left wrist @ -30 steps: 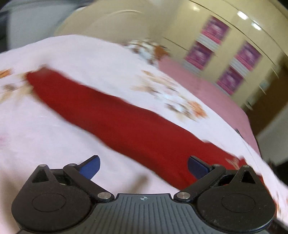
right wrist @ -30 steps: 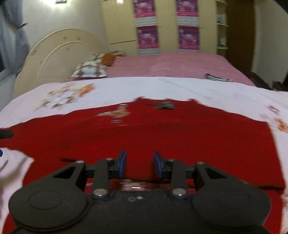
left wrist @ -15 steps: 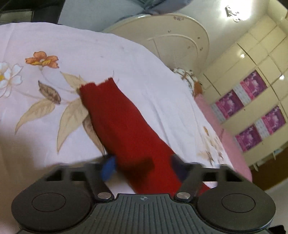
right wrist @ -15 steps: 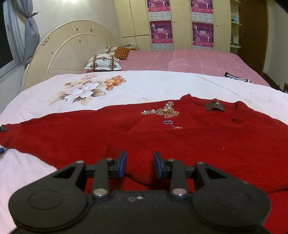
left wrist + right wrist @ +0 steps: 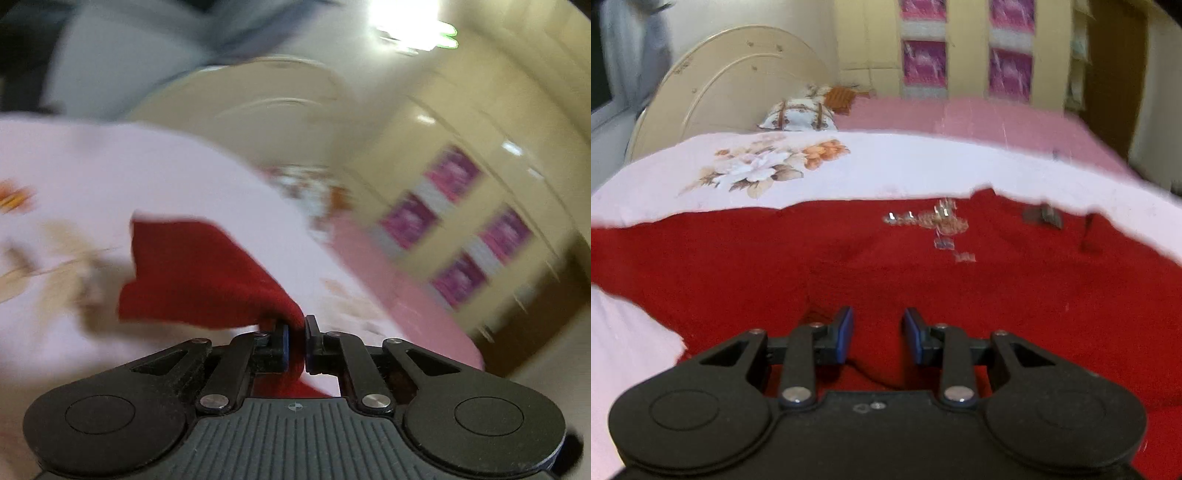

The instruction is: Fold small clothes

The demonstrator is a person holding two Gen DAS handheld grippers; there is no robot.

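My left gripper (image 5: 295, 341) had just clamped onto the red sweater's sleeve (image 5: 199, 273), ready to fold it; the right gripper (image 5: 878, 338) hovered with fingers apart over the sweater's body.

Item: red sweater (image 5: 849, 273), small, knit, long-sleeved.
Decoration: beaded embroidery (image 5: 938, 221) on the chest; grey tag (image 5: 1043, 216) at the neckline.
Body pose: spread flat, front up, neckline at the far side.
Location: on the bed, over the pale floral sheet (image 5: 812, 173).
Sleeve (image 5: 199, 269): lifted off the sheet, bunched, its end hanging loose.
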